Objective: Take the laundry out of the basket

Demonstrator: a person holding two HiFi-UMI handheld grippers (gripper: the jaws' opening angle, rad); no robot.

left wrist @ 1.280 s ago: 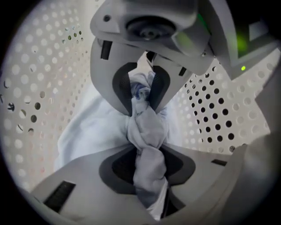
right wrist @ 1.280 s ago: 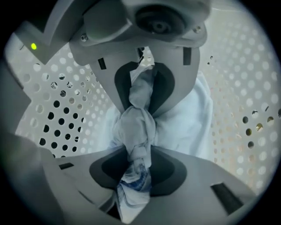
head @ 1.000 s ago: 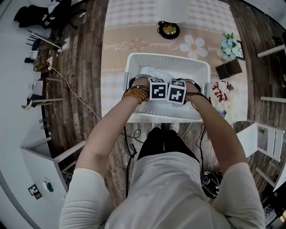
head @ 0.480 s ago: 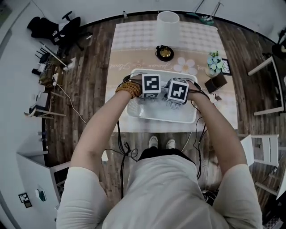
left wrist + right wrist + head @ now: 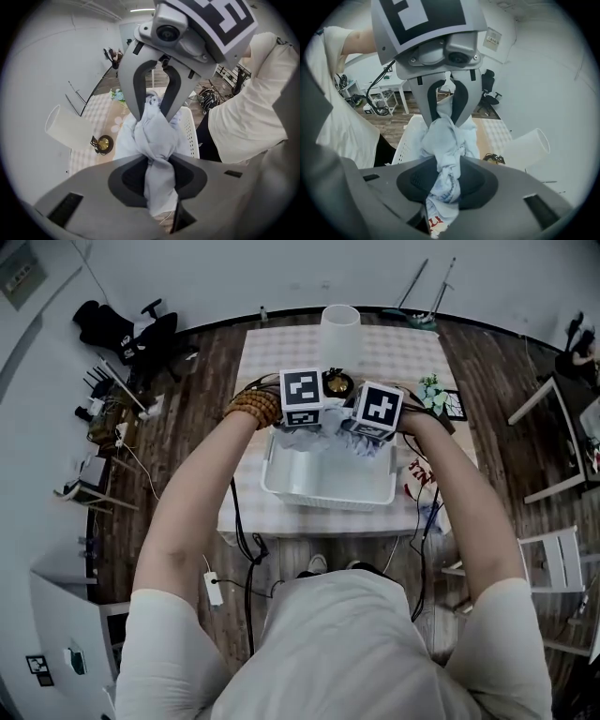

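Head view looks down on both grippers held close together over the far side of the white basket [image 5: 328, 501], which sits on the bench [image 5: 246, 498]. Between them hangs a pale blue garment [image 5: 325, 441].

In the left gripper view, the left gripper [image 5: 159, 180] has its fingers clamped on a twisted rope of that cloth. In the right gripper view, the right gripper [image 5: 443, 183] has its fingers pinched on another bunch of the same fabric. The garment is therefore up in the air, carried at two points. I cannot tell whether its lower end has cleared the basket.

**Slipping:** Each grip holds only a narrow, rolled bunch, not a flat fold. If the hands pull apart or jerk, the cloth could slide out of one pair of fingers and drop back in.

**Dragging the basket:** If the hanging tail is caught on the rim or the perforated wall, the light basket could be dragged or tipped towards the bench edge.

**Nearby objects:**
- The small gold ornament [image 5: 336, 382] and the white cylinder [image 5: 340, 329] stand just beyond the grippers.
- The flowers [image 5: 433, 390] are off to the right.
- A swinging tail or a forward sweep could knock any of them over.

**Collision:** The two marker cubes are nearly touching, so a careless turn could knock the grippers together.
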